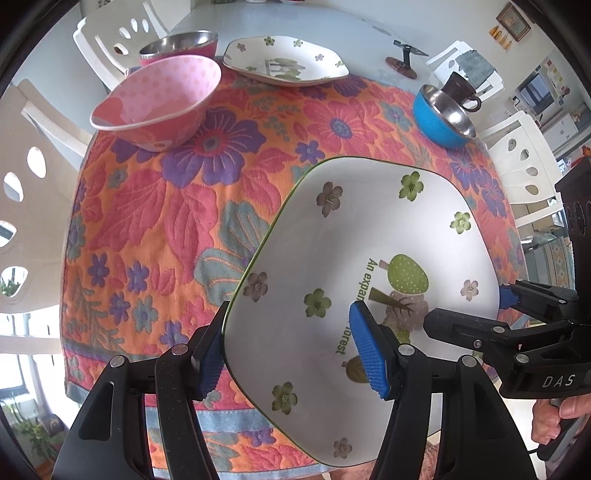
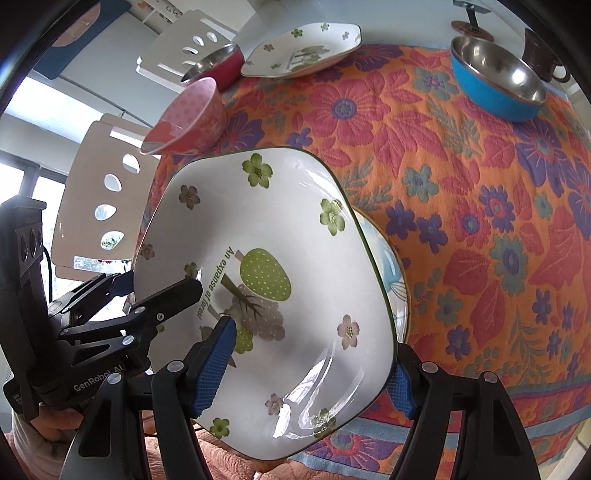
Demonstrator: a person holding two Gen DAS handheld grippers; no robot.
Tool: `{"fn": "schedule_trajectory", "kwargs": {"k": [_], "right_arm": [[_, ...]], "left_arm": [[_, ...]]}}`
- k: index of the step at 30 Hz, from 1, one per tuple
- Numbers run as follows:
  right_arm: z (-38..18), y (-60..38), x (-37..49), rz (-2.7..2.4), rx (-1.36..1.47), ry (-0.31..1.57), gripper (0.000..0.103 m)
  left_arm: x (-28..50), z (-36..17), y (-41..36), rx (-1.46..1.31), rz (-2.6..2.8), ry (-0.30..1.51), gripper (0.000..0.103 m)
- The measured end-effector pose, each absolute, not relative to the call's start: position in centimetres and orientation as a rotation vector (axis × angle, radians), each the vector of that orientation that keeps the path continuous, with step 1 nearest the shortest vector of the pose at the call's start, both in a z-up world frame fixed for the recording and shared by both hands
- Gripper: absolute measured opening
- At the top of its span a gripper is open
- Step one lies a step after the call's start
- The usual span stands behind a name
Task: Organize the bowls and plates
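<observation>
Both grippers held one white plate (image 1: 369, 236) with small green and brown flowers and a printed tree picture. It hung tilted above the near part of the flowered tablecloth (image 1: 166, 206).

The left gripper (image 1: 291, 350) pinched the plate's left rim — one blue pad against the outside edge, the other lying on the inner face near the printed words. In the right wrist view the right gripper (image 2: 306, 369) clamped the opposite rim the same way, one pad on the picture in the middle, the other behind the outer edge. Each gripper showed in the other's view at the far side of the plate, with part of a hand (image 1: 554, 417) under the right one.

Under the held plate, in the right wrist view, the rim of another dish (image 2: 399, 280) with a pale blue pattern peeked out on the cloth; whether the two touched I could not tell.

Farther back a pink dotted bowl (image 1: 159, 99) stood on the cloth, and just behind it a metal bowl with a red outside (image 1: 179, 46). Beside those lay a second white flowered plate (image 1: 286, 61), flat at the far edge of the cloth. To the right sat a blue bowl with a metal inside (image 1: 441, 116), with a dark brown cup (image 1: 460, 90) just behind it and a small stand (image 1: 404, 59) on the bare table (image 1: 221, 18) beyond. White chairs (image 1: 118, 40) stood around the table.
</observation>
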State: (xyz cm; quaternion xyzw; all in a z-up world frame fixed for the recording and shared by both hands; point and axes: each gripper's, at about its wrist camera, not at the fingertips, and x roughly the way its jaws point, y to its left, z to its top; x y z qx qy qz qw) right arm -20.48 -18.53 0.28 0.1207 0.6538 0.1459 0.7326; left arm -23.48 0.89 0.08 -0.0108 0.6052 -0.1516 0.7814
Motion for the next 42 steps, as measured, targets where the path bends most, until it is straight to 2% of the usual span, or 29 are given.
{"fn": "schedule_trajectory", "kwargs": {"k": [17, 42], "right_arm": [[-3.9, -19.5, -20.2, 0.287, 0.328, 1.535, 0.072], [-3.8, -18.8, -19.5, 0.301, 0.263, 1.575, 0.070]], "left_arm": [[-23.0, -2.4, -0.1, -0.002, -0.293, 1.375, 0.059], [-22.8, -3.5, -1.0, 0.015, -0.257, 1.419, 0.059]]}}
